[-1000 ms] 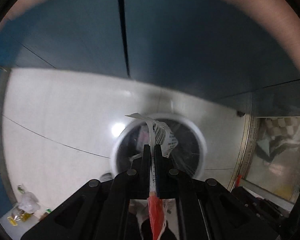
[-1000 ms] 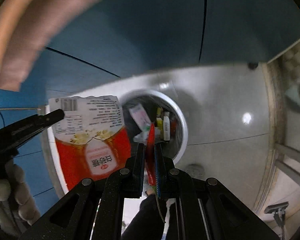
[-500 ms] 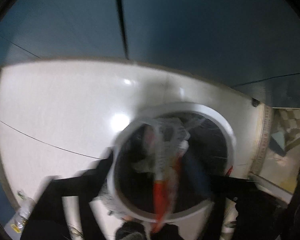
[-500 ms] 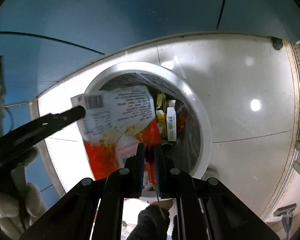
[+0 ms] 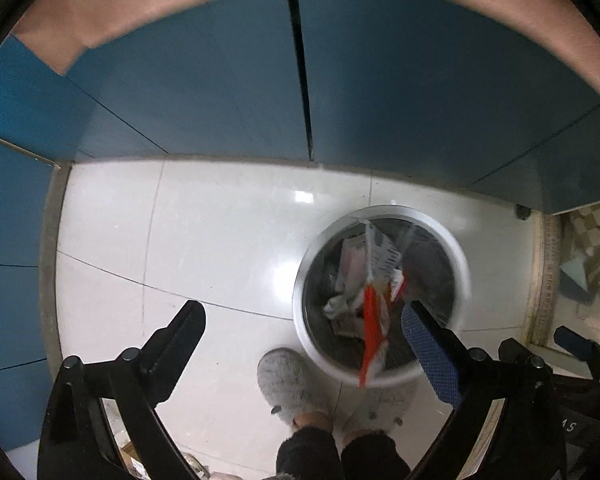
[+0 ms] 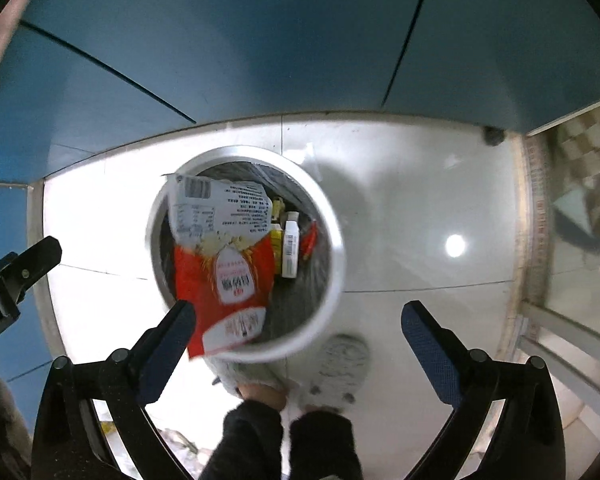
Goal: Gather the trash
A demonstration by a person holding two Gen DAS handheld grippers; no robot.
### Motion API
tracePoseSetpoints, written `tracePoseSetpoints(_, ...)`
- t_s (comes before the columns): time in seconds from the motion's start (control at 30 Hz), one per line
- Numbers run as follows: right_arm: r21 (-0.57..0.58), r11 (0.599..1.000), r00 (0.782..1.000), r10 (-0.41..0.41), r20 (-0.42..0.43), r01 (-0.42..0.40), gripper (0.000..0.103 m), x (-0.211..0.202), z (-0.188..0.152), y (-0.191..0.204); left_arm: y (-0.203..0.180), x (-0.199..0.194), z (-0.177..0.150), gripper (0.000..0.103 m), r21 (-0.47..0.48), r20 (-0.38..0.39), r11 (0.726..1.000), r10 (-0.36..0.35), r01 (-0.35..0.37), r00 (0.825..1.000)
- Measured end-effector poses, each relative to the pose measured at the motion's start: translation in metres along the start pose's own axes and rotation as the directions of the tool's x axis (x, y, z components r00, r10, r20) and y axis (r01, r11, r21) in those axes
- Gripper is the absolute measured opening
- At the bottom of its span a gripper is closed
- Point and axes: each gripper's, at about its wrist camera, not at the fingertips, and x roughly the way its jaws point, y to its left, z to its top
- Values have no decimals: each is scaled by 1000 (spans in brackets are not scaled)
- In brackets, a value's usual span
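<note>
A red and white snack wrapper (image 6: 224,264) hangs loose in the air over the round white-rimmed trash bin (image 6: 336,248), held by neither gripper. In the left wrist view the wrapper (image 5: 374,300) shows edge-on above the bin (image 5: 460,256). My left gripper (image 5: 300,320) is open and empty, its right finger over the bin's near edge. My right gripper (image 6: 296,320) is open and empty just above the bin's near rim. The bin holds a white bottle (image 6: 290,254), yellow packaging and other trash.
The bin stands on white floor tiles (image 5: 204,248) against a blue wall (image 5: 220,80). The person's grey fuzzy slippers (image 5: 288,384) are just before the bin. A door threshold (image 6: 534,220) runs at the right, and loose litter lies at the bottom left (image 5: 132,452).
Both grippers were shut on the wrapper and have opened. The wrapper has left them and is dropping over the bin. The left view has swung left, so the bin sits further right.
</note>
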Motion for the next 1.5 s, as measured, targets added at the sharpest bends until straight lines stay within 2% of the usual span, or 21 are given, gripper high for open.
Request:
tracePoseSetpoints(0.1,-13,1000,1000,-7,30,7,103,-53,-14,1,0,-53,-8,100,4,25,1000,-10,10,1000)
tracePoseSetpoints(0.4,-45,998,989,-27,148,34,103,-249,-57,3,-11,-215,-32,100,48,107,996,-75,71,991)
tracePoseSetpoints(0.53,-47,999,981,3,195,6,103,-341,-78,4,-7,-283,-43,100,57,132,992,-116,110,984)
tracePoseSetpoints(0.67,-61,998,974,41,224,-28,103,-417,-98,10,2,-350,-49,100,60,154,983,-181,173,971)
tracePoseSetpoints(0.8,-63,994,966,105,236,-93,103,-485,-120,18,10,-413,-56,100,81,190,965,-261,249,947)
tracePoseSetpoints(0.93,-86,984,949,172,264,-154,103,-548,-142,26,22,-464,-66,100,110,225,945,-326,309,918)
tracePoseSetpoints(1.13,-137,963,925,264,274,-234,103,-612,-169,41,39,-515,-82,100,128,235,907,-421,402,876)
tracePoseSetpoints(1.3,-158,946,909,317,271,-283,103,-643,-186,46,47,-541,-96,100,120,235,872,-489,474,840)
tracePoseSetpoints(1.5,-176,933,902,351,250,-314,103,-658,-197,51,53,-560,-101,103,116,267,857,-514,502,815)
